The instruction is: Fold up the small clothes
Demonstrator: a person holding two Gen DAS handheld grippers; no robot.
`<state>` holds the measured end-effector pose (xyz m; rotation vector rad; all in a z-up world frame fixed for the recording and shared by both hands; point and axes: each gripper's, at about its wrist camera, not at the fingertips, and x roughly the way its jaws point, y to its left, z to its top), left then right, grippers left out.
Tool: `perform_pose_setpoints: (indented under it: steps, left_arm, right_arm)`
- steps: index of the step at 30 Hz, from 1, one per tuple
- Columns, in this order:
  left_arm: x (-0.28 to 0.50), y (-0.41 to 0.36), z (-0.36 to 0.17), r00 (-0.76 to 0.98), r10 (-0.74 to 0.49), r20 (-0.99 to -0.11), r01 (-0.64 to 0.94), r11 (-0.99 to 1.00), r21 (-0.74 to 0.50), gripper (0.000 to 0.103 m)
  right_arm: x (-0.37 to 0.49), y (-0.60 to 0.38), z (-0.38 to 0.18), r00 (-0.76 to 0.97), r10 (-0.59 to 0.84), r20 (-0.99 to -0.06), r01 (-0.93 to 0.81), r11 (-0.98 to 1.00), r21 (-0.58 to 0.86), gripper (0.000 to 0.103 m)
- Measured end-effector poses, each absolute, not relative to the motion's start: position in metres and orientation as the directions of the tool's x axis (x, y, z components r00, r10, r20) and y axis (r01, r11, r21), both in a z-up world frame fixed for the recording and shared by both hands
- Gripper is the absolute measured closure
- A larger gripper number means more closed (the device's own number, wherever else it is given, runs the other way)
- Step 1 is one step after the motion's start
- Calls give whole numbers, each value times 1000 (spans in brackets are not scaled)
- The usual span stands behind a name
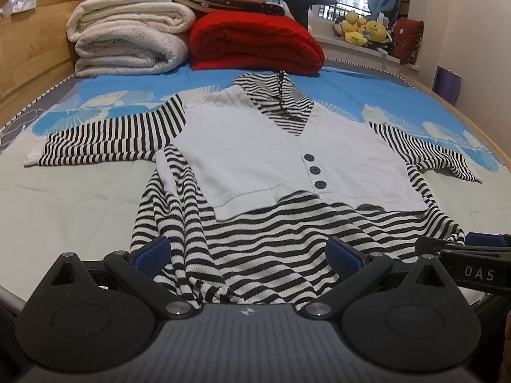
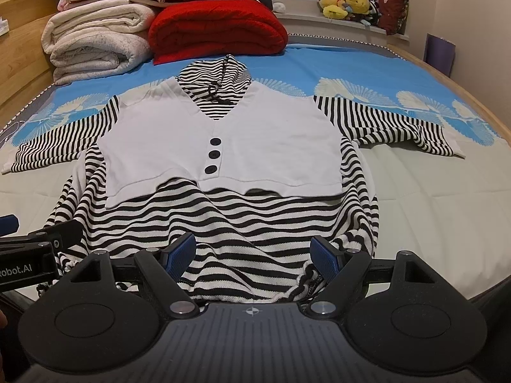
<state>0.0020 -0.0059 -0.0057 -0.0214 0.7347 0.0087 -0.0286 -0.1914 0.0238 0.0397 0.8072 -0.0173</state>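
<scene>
A small black-and-white striped hooded top (image 1: 262, 236) with a white vest front (image 1: 255, 153) and three dark buttons lies face up on the bed, sleeves spread left and right. It also shows in the right wrist view (image 2: 242, 220). My left gripper (image 1: 249, 257) is open, its blue pads either side of the rumpled bottom hem on the left part. My right gripper (image 2: 254, 255) is open over the hem's right part, and it shows at the right edge of the left wrist view (image 1: 479, 249). Neither holds cloth.
The bed sheet (image 1: 64, 198) is pale with a blue floral band. Folded white quilts (image 1: 127, 41) and a red blanket (image 1: 255, 44) are stacked at the head. A wooden bed frame (image 1: 28, 48) runs on the left. Plush toys (image 2: 348, 3) sit on the windowsill.
</scene>
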Motion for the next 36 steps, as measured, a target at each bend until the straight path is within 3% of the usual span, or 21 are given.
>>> perform_pose_setpoints:
  steps: [5, 7, 12, 14, 18, 19, 20, 21, 22, 24, 30, 32, 34, 36]
  left_arm:
    - [24, 9, -37, 661, 38, -749, -86, 996, -26, 0]
    - [37, 17, -49, 682, 76, -727, -109, 994, 1, 0]
    - [52, 50, -87, 515, 201, -833, -232, 968, 91, 3]
    - [44, 66, -93, 453, 169, -875, -280, 959, 40, 3]
    - [27, 52, -80, 464, 201, -863, -253, 963, 88, 5]
    - [26, 47, -76, 469, 167, -867, -243, 968, 55, 5]
    - [27, 44, -75, 483, 127, -867, -225, 974, 17, 5]
    - [29, 40, -73, 481, 98, -871, -206, 979, -3, 5]
    - [29, 36, -72, 479, 80, -874, -187, 982, -12, 5]
    - [35, 31, -73, 477, 56, -877, -175, 984, -32, 5]
    - [33, 25, -61, 561, 106, -821, -132, 991, 37, 4]
    - [38, 25, -70, 522, 139, -842, -129, 988, 83, 4]
    - [42, 37, -83, 439, 129, -889, -181, 982, 53, 4]
    - [42, 42, -84, 432, 120, -894, -215, 976, 27, 4]
  right_arm:
    - [-18, -203, 17, 675, -43, -737, 81, 997, 16, 23]
    - [-9, -216, 8, 642, -99, -760, 154, 988, 2, 23]
    - [4, -253, -9, 561, -187, -806, 327, 945, 8, 26]
    - [4, -264, -17, 526, -193, -828, 373, 927, 21, 28]
    - [-1, -273, -27, 476, -176, -862, 418, 907, 45, 30]
    - [-2, -273, -27, 474, -176, -863, 412, 910, 41, 34]
    - [-3, -272, -28, 469, -181, -864, 400, 916, 25, 51]
    - [0, -271, -30, 457, -181, -871, 386, 923, 11, 74]
    - [1, -271, -33, 442, -180, -879, 379, 926, 1, 83]
    - [-2, -273, -36, 417, -196, -888, 383, 923, -24, 86]
    - [-6, -282, -37, 382, -216, -899, 380, 923, -60, 87]
    - [-6, -282, -32, 399, -207, -893, 379, 924, -45, 86]
    - [-7, -283, -23, 447, -183, -875, 389, 921, 6, 83]
    - [-7, -282, -12, 513, -176, -840, 382, 923, 40, 67]
